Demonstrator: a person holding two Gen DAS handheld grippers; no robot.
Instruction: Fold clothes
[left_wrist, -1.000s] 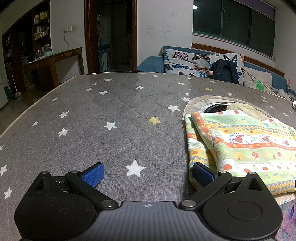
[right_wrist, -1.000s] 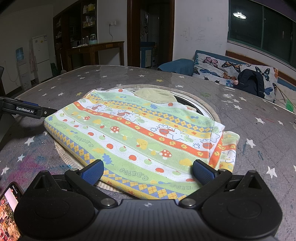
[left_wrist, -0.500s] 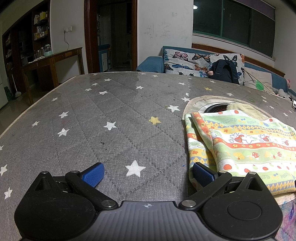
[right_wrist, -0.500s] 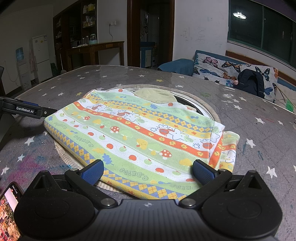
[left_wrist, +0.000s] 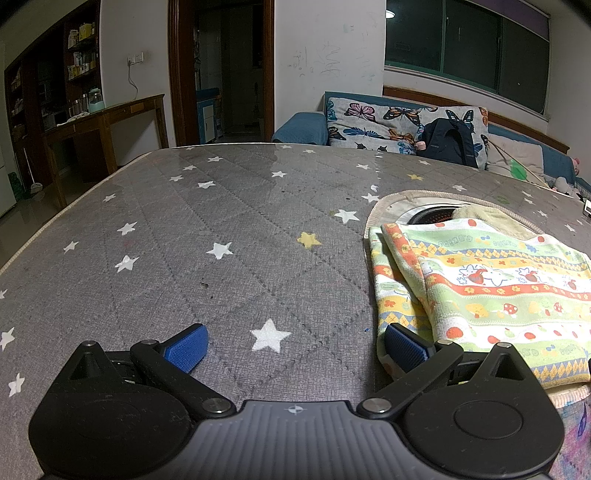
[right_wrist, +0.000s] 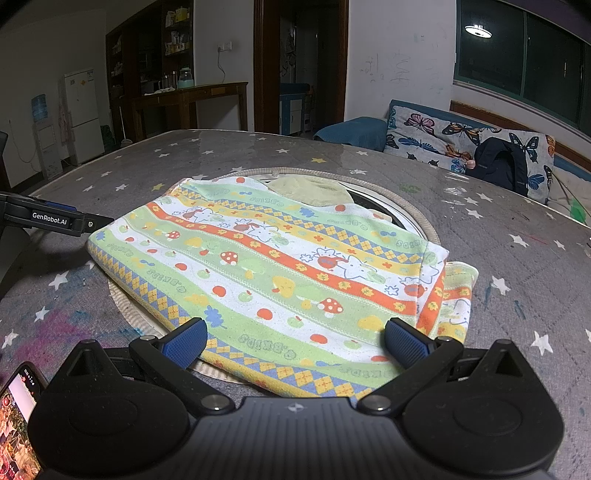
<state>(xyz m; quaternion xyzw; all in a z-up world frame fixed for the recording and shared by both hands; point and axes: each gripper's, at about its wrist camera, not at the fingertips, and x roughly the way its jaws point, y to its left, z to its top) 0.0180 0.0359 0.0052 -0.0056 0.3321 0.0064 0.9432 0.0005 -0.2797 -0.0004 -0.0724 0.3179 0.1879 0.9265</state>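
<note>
On the grey quilted surface with white stars (left_wrist: 229, 236), the folded cloth (right_wrist: 280, 266) lies in front of me, a striped children's towel-like piece in green, yellow and orange with mushrooms and small animals. It rests on top of a round woven rim (right_wrist: 417, 218), and a pale yellowish cloth (right_wrist: 314, 190) shows at its far edge, over the dark opening inside the rim. The right end of the folded cloth has a second layer that sticks out a little under the top layer. My right gripper (right_wrist: 295, 341) is low at the near edge of the cloth, with its two blue pads spread wide; the cloth edge lies between them, but they do not close on it. My left gripper (left_wrist: 295, 345) is also spread wide and holds nothing. Its left pad is over the bare grey surface, and its right pad (left_wrist: 404, 347) is just at the corner of the folded cloth; I cannot tell whether it touches. In the right wrist view, the left gripper appears at the left side, close to the cloth's left corner. A phone (right_wrist: 18, 417) with a lit screen lies at the lower left. Behind the surface there are a butterfly cushion (left_wrist: 391, 125) and a dark backpack (left_wrist: 448, 142).
</note>
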